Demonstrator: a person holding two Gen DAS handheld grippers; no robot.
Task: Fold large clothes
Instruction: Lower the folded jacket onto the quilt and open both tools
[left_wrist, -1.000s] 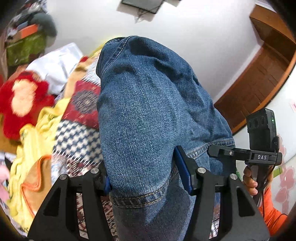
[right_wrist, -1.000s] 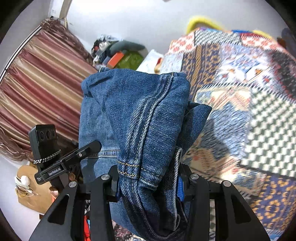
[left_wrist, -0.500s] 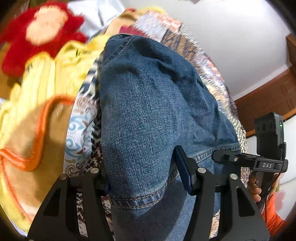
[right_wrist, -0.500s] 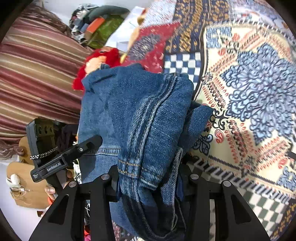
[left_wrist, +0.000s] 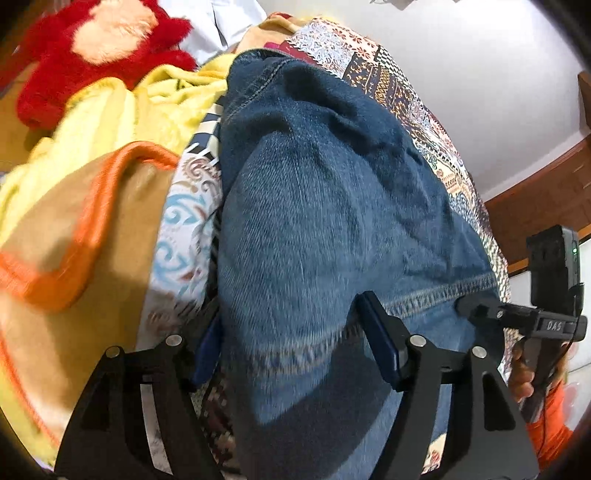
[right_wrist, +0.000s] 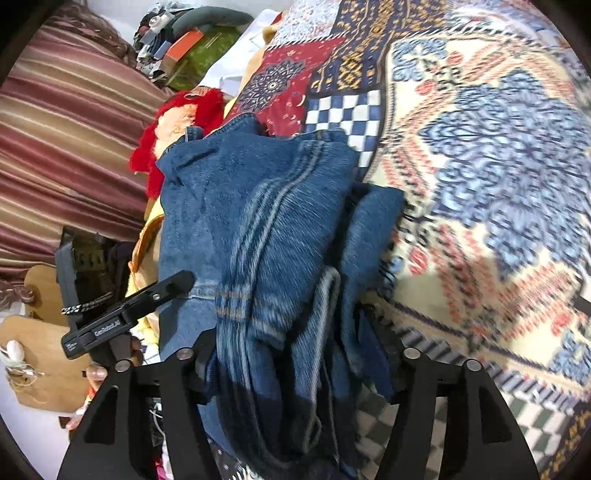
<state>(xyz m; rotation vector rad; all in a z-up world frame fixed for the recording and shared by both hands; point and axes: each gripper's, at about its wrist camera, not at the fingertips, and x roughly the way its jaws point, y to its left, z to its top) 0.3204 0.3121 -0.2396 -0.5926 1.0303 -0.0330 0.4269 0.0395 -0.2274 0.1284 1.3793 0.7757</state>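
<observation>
A: Now that both claws have come down from mid-air, where are the jeans (left_wrist: 325, 206)?

B: Lying in a folded bundle on the patterned bedspread (right_wrist: 480, 155); a second ago the bundle hung in front of the wall, now the bed is right beneath it.

A: And the left claw (left_wrist: 291, 339)?

B: Its jaws are opening; the denim hem sits between them, but the right pad (left_wrist: 376, 343) has drawn off the cloth; I'd call the grip released.

A: The right claw (right_wrist: 288, 369)?

B: Opening too; the thick folded seam lies between the fingers, slumping and blurred, no longer pinched as it was.

A: So the fold is laid?

B: Likely; the jeans rest beside the yellow blanket (left_wrist: 122, 110) and red plush toy (left_wrist: 92, 48); what remains, I judge, is pulling both claws clear without dragging the layers.
</observation>
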